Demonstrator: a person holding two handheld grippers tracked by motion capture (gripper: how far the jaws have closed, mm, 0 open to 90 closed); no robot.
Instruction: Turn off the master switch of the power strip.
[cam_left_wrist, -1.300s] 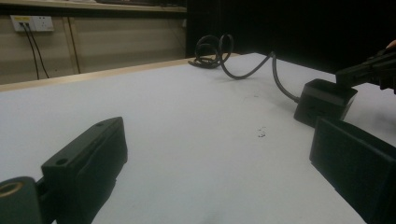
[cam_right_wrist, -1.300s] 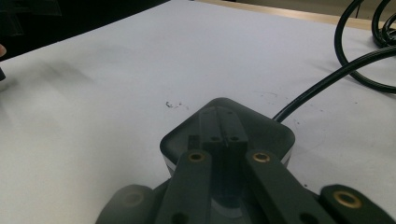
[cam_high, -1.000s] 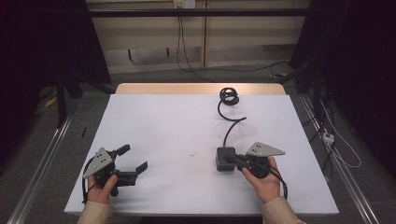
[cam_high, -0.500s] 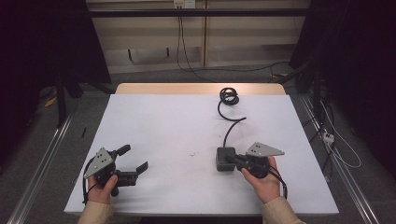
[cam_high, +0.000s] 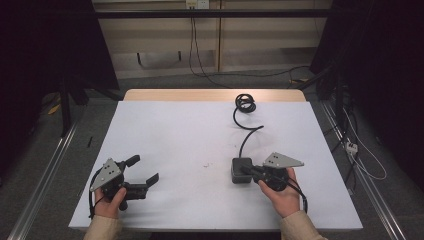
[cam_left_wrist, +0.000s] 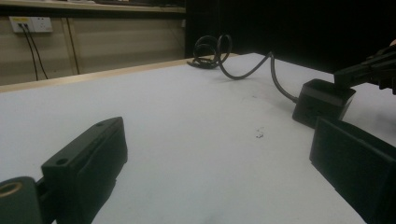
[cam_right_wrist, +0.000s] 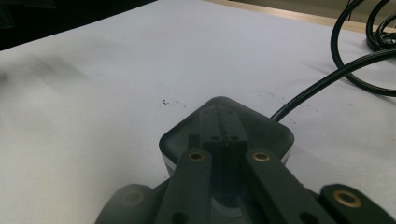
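Two grippers: the left gripper (cam_high: 142, 171) rests wide open and empty; the right gripper (cam_high: 248, 170) has jaws closed together atop the power adapter (cam_high: 241, 170) on the white surface (cam_high: 200, 135). Press squarely, watching its cable (cam_high: 246, 127).

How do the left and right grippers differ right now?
The left gripper has its jaws spread wide with nothing between them; the right gripper has its jaws shut together. The left gripper sits over bare table, apart from everything; the right gripper's closed tips rest over the top of the black adapter, whose cable runs to a coil at the far edge. Both are hand-held, low at the near edge, each carrying a grey plate.
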